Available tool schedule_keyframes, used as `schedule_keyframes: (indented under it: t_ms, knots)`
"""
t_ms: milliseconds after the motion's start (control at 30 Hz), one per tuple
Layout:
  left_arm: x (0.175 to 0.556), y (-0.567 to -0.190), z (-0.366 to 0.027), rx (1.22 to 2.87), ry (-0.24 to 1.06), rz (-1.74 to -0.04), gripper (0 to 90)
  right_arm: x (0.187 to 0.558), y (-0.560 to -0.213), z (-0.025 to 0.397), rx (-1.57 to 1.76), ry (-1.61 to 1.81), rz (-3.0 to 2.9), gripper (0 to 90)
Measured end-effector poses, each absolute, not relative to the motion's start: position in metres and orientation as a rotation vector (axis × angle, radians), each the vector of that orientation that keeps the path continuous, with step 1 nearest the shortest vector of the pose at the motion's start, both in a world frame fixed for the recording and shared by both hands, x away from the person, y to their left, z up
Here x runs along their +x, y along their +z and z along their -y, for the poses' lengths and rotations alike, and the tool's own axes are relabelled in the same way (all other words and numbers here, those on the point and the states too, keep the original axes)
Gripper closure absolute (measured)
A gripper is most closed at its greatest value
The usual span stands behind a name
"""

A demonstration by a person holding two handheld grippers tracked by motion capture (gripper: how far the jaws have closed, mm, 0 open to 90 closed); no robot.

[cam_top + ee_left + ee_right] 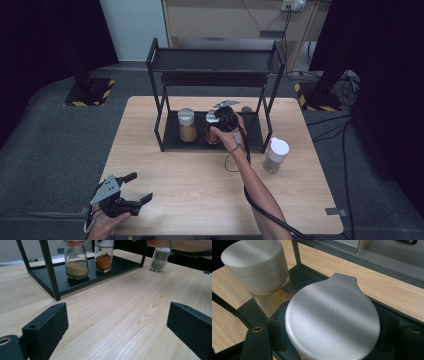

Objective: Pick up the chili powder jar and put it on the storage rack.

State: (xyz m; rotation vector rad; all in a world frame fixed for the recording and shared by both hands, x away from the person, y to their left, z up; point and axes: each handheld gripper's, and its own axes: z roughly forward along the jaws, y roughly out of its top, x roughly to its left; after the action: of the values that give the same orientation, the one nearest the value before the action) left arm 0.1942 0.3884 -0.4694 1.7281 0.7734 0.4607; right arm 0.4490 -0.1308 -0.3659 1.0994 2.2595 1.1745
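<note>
**Two jars on the rack, one in the right tongs**

Two jars stand on the low shelf of the black rack [159, 120]. The right tongs [216, 121] are at the red jar [212, 134], the one with red-orange powder. They come at it from the near side and from above. In the right gripper view the jar's grey lid [332, 320] sits between the two black jaws, with a jaw close on each side, so the tongs look clamped on the jar just under the lid.

The red jar stands upright, its long way going straight up. It is on the shelf near the middle. The yellow jar [187, 125] stands just beside it on the left, so there is little room on that side. The top shelf is right over both jars, so I think the jar can only move low and toward the person, or be let go where it is.

The right hand is much nearer. The left tongs [136, 192] hang at the near left corner of the worktop [200, 185], well apart from the rack, jaws wide apart and holding nothing.

A third jar [276, 154] stands on the worktop, right of the rack.

The left gripper view shows the red powder and that the jar's base rests flat on the shelf. The right gripper view shows the jaws by the lid, which the high view blurs.
</note>
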Motion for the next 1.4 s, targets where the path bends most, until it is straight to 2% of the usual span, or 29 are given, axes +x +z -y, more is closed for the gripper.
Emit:
schedule_keyframes:
  t_ms: [167,333,400,933,1400]
  knots:
    - [0.194,-0.469,-0.388,1.732,0.462,-0.771,2.4,0.447,-0.368,0.13,1.089,1.181,-2.25,29.4]
    - [0.194,-0.469,-0.388,1.73,0.464,-0.773,2.4,0.446,-0.365,0.135,1.104,1.213,-2.228,11.2]
    - [0.194,-0.469,-0.388,1.732,0.464,-0.772,2.4,0.447,-0.358,0.136,1.097,1.213,-2.236,8.6]
    - [0.195,-0.469,-0.388,1.733,0.458,-0.765,2.4,0.413,-0.297,0.15,0.927,1.3,-2.206,8.5]
    - [0.195,-0.47,-0.388,1.725,0.451,-0.767,2.4,0.372,-0.277,0.172,0.778,1.314,-2.234,8.8]
